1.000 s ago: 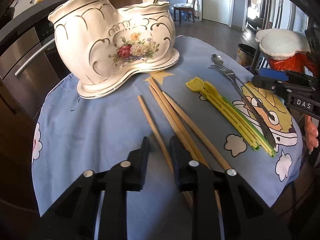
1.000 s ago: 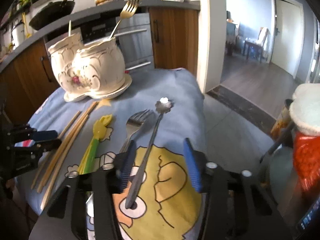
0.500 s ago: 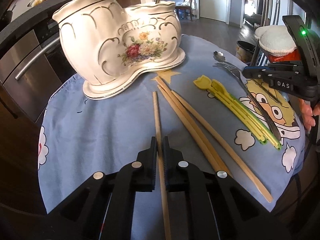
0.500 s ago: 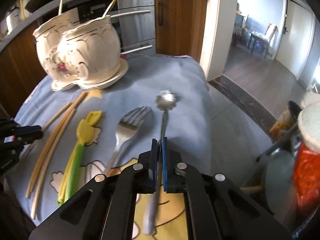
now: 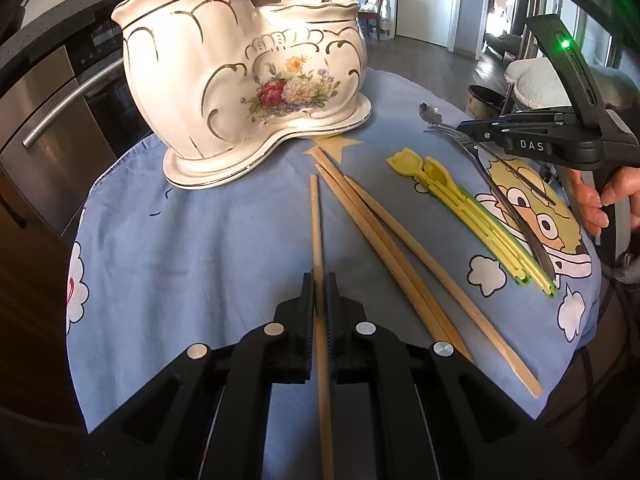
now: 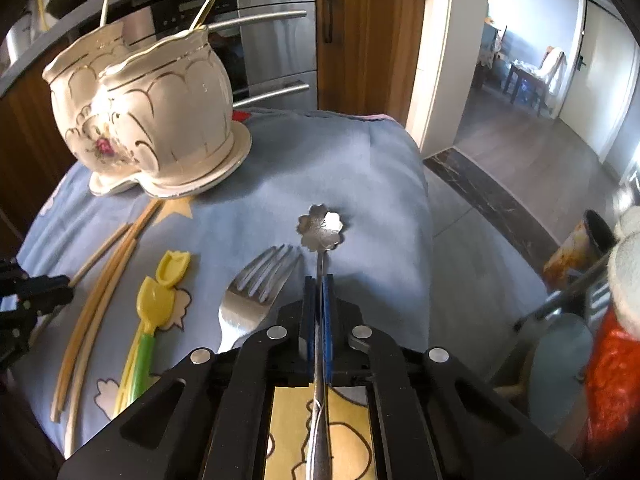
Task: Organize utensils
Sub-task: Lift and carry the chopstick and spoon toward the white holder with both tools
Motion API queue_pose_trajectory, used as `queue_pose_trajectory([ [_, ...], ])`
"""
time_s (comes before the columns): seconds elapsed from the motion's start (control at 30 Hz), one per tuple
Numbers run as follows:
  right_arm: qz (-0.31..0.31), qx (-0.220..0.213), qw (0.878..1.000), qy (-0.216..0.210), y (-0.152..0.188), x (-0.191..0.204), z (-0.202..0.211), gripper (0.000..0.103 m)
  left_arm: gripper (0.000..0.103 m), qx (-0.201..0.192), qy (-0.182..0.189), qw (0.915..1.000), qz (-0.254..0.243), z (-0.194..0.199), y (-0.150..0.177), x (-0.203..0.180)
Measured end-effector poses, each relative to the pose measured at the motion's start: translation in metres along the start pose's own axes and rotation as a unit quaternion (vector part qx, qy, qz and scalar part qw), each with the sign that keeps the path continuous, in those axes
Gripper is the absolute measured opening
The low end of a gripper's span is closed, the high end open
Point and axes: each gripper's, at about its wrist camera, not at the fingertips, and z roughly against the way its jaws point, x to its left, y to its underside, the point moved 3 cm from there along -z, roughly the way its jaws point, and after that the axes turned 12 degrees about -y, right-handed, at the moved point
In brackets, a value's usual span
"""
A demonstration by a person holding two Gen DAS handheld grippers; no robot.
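Fingers: left gripper (image 5: 319, 300) clamps one wooden chopstick (image 5: 317, 224); right gripper (image 6: 318, 300) clamps flower-bowled spoon (image 6: 321, 226). Both on tablecloth (image 5: 200, 232). Ceramic holder (image 5: 240, 76) barely filled; chopsticks, fork (image 6: 250, 292), plastic spoons (image 6: 160, 296) remain.

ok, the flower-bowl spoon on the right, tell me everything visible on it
The spoon looks like polished metal: a small bowl shaped as a scalloped flower on a thin straight handle. It lies on the blue cloth, bowl pointing away from the camera, just right of the fork. The right gripper is shut on its handle, fingers on either side.
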Motion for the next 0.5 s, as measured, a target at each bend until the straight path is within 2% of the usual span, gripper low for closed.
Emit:
queue_pose_trajectory([
  [0.13, 0.003, -0.018, 1.000, 0.003, 0.001, 0.003, 0.007, 0.004, 0.005, -0.008, 0.001, 1.0000, 0.001, 0.004, 0.002, 0.001],
  [0.5, 0.037, -0.123, 0.992, -0.005, 0.002, 0.027, 0.068, 0.004, 0.005, -0.047, 0.006, 0.9988, 0.016, 0.031, -0.001, 0.015],
])
